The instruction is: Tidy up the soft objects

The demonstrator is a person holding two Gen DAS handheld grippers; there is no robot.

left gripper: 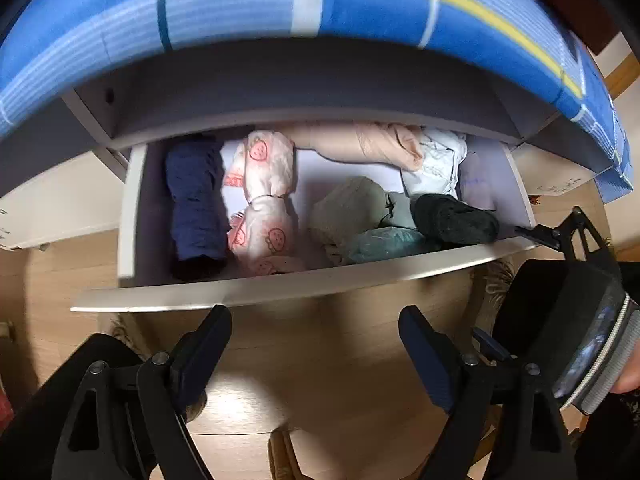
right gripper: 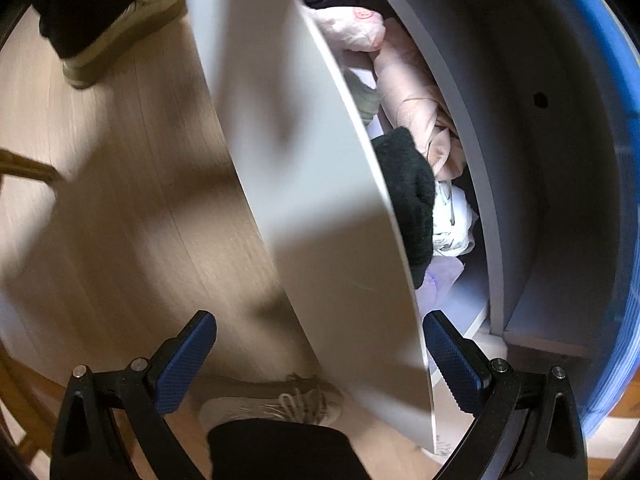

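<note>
A white drawer [left gripper: 280,288] stands pulled out under a bed, seen from above in the left wrist view. It holds a navy roll [left gripper: 196,204], a pink printed roll [left gripper: 264,196], a peach garment [left gripper: 360,144], a white piece [left gripper: 440,160], a beige bundle [left gripper: 352,208], a teal piece [left gripper: 384,240] and a dark bundle [left gripper: 456,220]. My left gripper [left gripper: 316,320] is open and empty over the floor, just in front of the drawer. My right gripper [right gripper: 320,340] is open at the drawer's right end. The drawer front [right gripper: 320,200] runs between its fingers, and contact cannot be told.
Blue checked bedding [left gripper: 280,8] overhangs the drawer. A person's shoes [right gripper: 120,36] [right gripper: 280,400] stand on the wood floor [right gripper: 120,220] in front. A wooden furniture piece [right gripper: 24,168] is at the left edge. The other tool's black body [left gripper: 560,300] fills the left wrist view's right side.
</note>
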